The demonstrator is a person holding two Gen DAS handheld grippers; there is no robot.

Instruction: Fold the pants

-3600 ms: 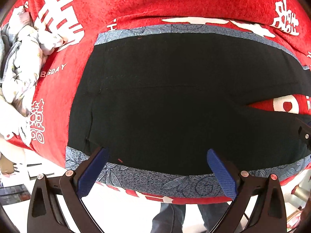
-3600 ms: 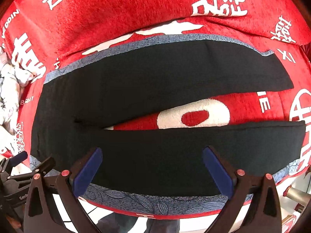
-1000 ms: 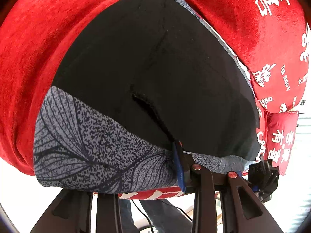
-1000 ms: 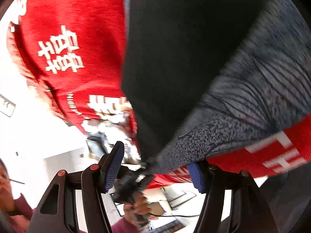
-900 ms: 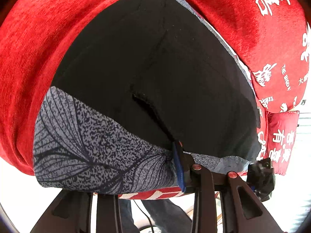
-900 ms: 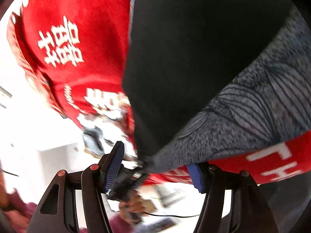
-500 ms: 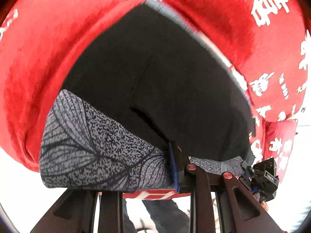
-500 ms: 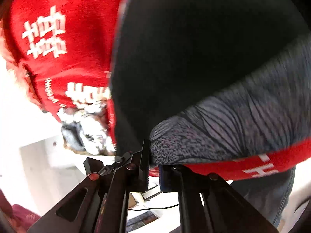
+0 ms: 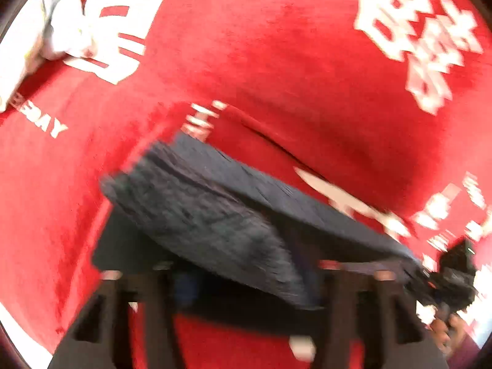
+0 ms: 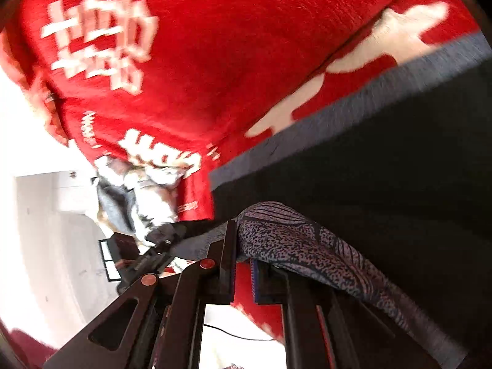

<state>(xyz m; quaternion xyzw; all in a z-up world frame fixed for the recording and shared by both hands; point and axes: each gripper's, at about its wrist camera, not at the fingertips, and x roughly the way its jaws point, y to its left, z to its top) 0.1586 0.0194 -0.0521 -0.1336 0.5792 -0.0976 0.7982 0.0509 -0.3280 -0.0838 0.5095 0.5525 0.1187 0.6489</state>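
**Asker:** On the red plush blanket [image 9: 276, 61] with white characters, where were the pants?

**Watcher:** The black pants with a grey leaf-print face [image 9: 215, 209] lay along the near side of the blanket. Their near edge was raised off it, printed side turned up. In the right wrist view the black body [image 10: 384, 169] spread flat on the blanket beyond the lifted edge.

**Asker:** And the two tools?

**Watcher:** The right gripper [image 10: 244, 246] had its jaws pressed together on the printed edge. The left gripper [image 9: 295, 276] was badly blurred, with its tips buried under cloth. The fabric hung taut from it, so I judged it clamped on the same edge. Each showed in the other's camera, the right [image 9: 452, 273] and the left [image 10: 160, 240], well apart along that edge.

**Asker:** What did the next move turn on?

**Watcher:** The pants' long axis ran from gripper to gripper, across both cameras' line of sight. The rest of the cloth lay ahead of them, toward the blanket's far side. Carrying the held edge forward would lay it over the far edge, I reckoned, with neither hand nearer.

**Asker:** Any writing?

**Watcher:** Large white Chinese characters on the blanket, and the letters "DAY", upside down, towards its left end. The smaller lettering was too smeared to read. A crumpled white and grey garment [image 9: 37, 30] sat at that left end
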